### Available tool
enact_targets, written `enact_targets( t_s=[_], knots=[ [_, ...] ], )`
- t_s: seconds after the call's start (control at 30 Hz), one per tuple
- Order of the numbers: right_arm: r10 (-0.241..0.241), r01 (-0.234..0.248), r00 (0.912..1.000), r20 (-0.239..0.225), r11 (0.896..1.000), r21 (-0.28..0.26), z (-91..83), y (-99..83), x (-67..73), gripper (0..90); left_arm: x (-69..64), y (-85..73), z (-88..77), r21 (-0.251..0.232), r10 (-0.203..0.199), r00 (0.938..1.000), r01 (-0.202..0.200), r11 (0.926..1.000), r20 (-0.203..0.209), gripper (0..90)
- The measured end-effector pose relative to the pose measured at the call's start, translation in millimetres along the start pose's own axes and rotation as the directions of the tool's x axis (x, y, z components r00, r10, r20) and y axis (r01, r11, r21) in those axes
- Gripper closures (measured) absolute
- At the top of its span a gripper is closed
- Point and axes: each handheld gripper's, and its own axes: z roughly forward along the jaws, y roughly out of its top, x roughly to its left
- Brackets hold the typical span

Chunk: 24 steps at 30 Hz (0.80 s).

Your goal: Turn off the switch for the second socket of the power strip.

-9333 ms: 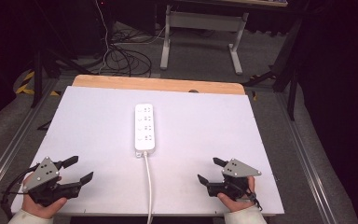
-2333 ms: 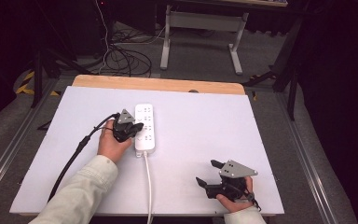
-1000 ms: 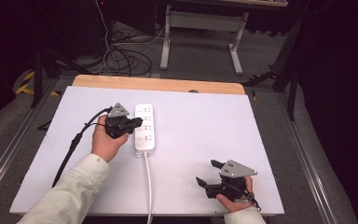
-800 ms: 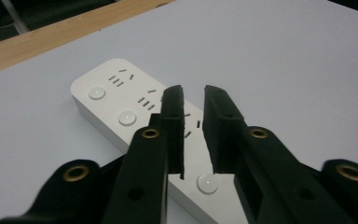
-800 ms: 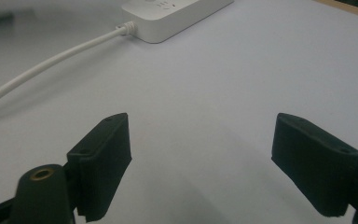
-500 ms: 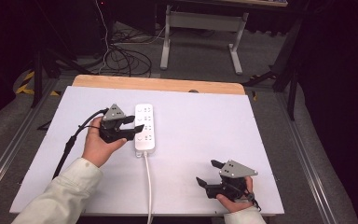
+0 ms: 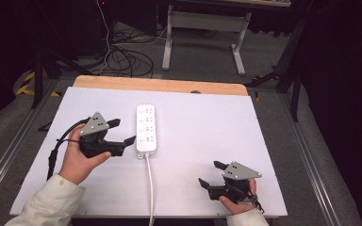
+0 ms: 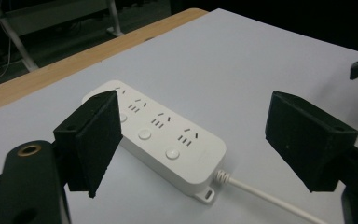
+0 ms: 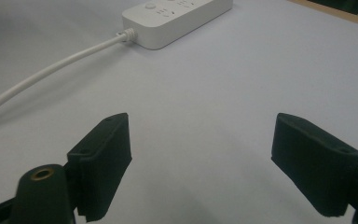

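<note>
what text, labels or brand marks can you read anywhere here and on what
None can be read.
Power strip: socket slots and round buttons, no legible lettering.
Grey plates on the left gripper and right gripper: blank.
Yellow-black floor tape: stripes, no words.

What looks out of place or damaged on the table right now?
Nothing stands out. The power strip lies flat and intact on the white table, its cord running straight off the near edge. Left gripper is open beside it, holding nothing.

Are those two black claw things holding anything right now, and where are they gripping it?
Nothing is held. The left hand-held gripper is open beside the power strip; the right hand-held gripper is open over bare table.
</note>
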Motion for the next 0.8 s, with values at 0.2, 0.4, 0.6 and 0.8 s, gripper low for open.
enact_targets(
  t_s=[0.2,0.4,0.6,0.8],
  knots=[
    [0.000,0.000,1.0000,-0.003,1.000,0.001,0.1,0.1,0.6,19.9,0.3,-11.8,-16.7,0.021,0.021,0.9996,-0.022,0.9996,0.019,14.6],
    [-0.001,0.001,1.0000,-0.003,1.000,0.002,0.5,0.0,0.6,19.9,0.0,-26.4,-32.4,-0.003,0.015,0.9980,-0.014,0.9999,0.061,10.8],
    [-0.002,0.002,1.0000,-0.005,1.000,0.001,-0.4,0.2,0.6,19.9,1.1,-44.1,-46.3,0.013,0.000,0.9990,-0.001,0.9999,0.046,9.4],
    [-0.004,0.004,1.0000,-0.005,1.000,0.003,0.5,0.5,1.2,19.9,3.8,-65.8,-50.1,0.001,-0.010,0.9990,0.010,0.9999,0.044,7.3]
  ],
)
